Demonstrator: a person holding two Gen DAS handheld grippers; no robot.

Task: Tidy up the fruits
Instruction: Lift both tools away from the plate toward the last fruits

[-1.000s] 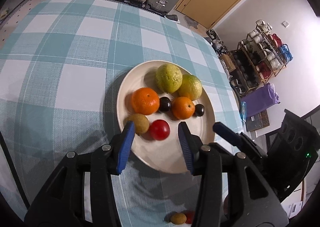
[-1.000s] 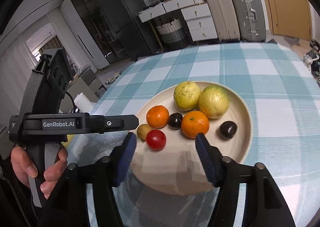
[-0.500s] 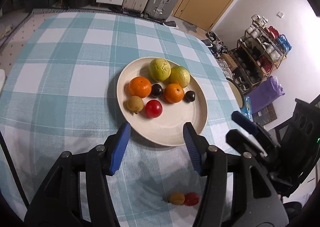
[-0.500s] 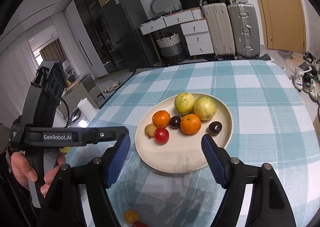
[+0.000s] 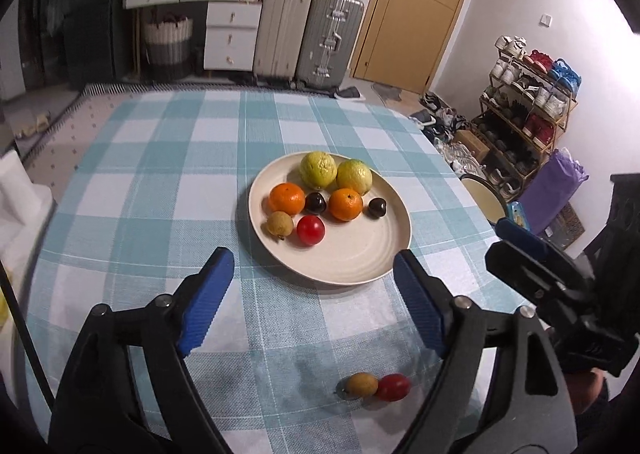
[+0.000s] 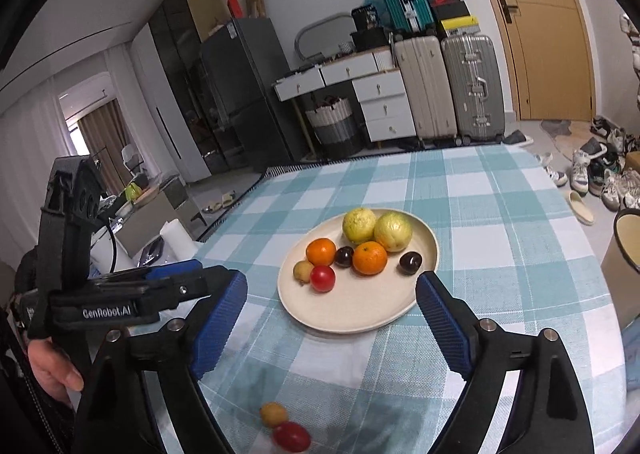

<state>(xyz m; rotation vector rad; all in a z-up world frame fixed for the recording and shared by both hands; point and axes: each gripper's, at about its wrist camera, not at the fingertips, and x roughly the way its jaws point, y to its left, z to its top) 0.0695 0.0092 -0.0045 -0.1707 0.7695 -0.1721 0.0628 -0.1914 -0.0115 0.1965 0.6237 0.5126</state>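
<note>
A cream plate (image 5: 352,262) (image 6: 352,310) on the checked tablecloth holds two green guavas (image 5: 318,170), two oranges (image 5: 286,198), two dark plums (image 5: 377,208), a small brown fruit (image 5: 279,223) and a red tomato (image 5: 310,230). Near the table's front edge lie a second small brown fruit (image 5: 361,385) (image 6: 273,414) and a second red tomato (image 5: 393,387) (image 6: 291,436), touching each other. My left gripper (image 5: 316,274) hovers short of the plate, jaws opening and empty. My right gripper (image 6: 332,296) does the same, jaws opening and empty.
The blue-white checked table (image 5: 160,174) ends near the loose fruit. The right gripper (image 5: 520,242) juts in at the right of the left wrist view, and a hand (image 6: 48,370) holds the left gripper (image 6: 120,290) at the right wrist view's left. Suitcases, drawers and a shoe rack stand beyond.
Both grippers have pulled back and up from the plate while their jaws widened. The brown fruit and red tomato stayed on the plate. The two loose fruits at the front edge came into fuller view.
</note>
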